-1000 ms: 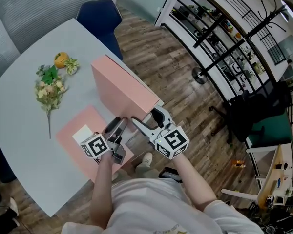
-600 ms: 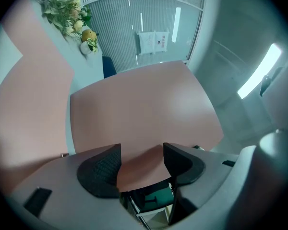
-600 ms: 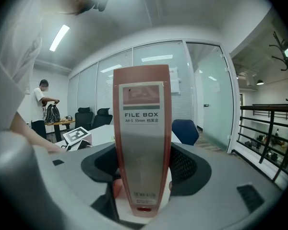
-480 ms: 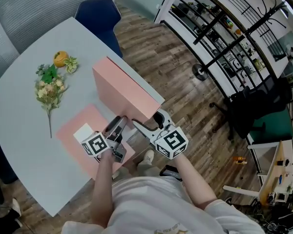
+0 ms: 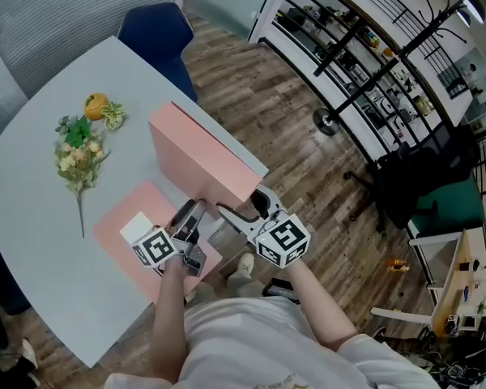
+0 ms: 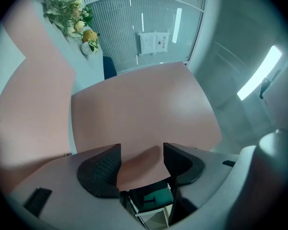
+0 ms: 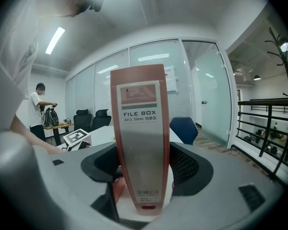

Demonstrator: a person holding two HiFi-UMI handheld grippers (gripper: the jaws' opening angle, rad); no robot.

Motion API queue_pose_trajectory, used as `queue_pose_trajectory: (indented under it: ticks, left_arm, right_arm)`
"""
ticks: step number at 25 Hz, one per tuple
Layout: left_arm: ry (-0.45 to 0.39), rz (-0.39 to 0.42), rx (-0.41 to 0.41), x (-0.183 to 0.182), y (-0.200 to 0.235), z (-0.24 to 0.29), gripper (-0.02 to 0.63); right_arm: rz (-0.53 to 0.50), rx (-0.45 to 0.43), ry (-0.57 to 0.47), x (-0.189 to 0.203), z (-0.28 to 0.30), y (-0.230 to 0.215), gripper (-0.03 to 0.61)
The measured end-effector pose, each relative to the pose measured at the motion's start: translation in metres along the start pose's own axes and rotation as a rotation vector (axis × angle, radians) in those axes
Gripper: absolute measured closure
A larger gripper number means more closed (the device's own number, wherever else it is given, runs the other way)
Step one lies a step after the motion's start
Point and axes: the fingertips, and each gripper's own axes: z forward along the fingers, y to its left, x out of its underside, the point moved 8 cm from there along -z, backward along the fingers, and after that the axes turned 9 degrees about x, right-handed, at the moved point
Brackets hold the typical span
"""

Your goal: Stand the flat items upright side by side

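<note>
R gripper (image 7: 144, 169): jaws spread wide, pads clamped across the spine of the upright pink file box (image 5: 202, 156) (spine label read FILE BOX). Box stood on its long edge along the table's (image 5: 32, 217) right edge, its near end by the near corner. L gripper (image 6: 141, 162): jaws wide apart, nothing clamped. Its tip sat at the box's near end, w/ the box's broad side showing in the gap. 2nd pink file box (image 5: 117, 217) lay flat at the table's near edge, just left of the upright one, under L gripper. Flower bunch (image 5: 77, 148) lay toward the far-left edge.
</note>
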Motion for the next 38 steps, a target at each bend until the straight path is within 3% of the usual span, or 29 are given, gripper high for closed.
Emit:
queue_pose_trajectory:
  ticks: [9, 20, 38]
  left_arm:
    - [0.03, -0.003, 0.015, 0.0, 0.001, -0.002, 0.35]
    - [0.081, 0.054, 0.006, 0.01, -0.008, -0.001, 0.35]
    - [0.135, 0.346, -0.372, 0.011, -0.025, -0.091, 0.35]
  right_arm:
    - [0.05, 0.062, -0.008, 0.003, -0.014, 0.001, 0.265]
    - [0.208, 0.121, -0.007, 0.03, -0.062, -0.009, 0.265]
    - [0.595, -0.161, 0.261, 0.143, -0.052, 0.032, 0.261]
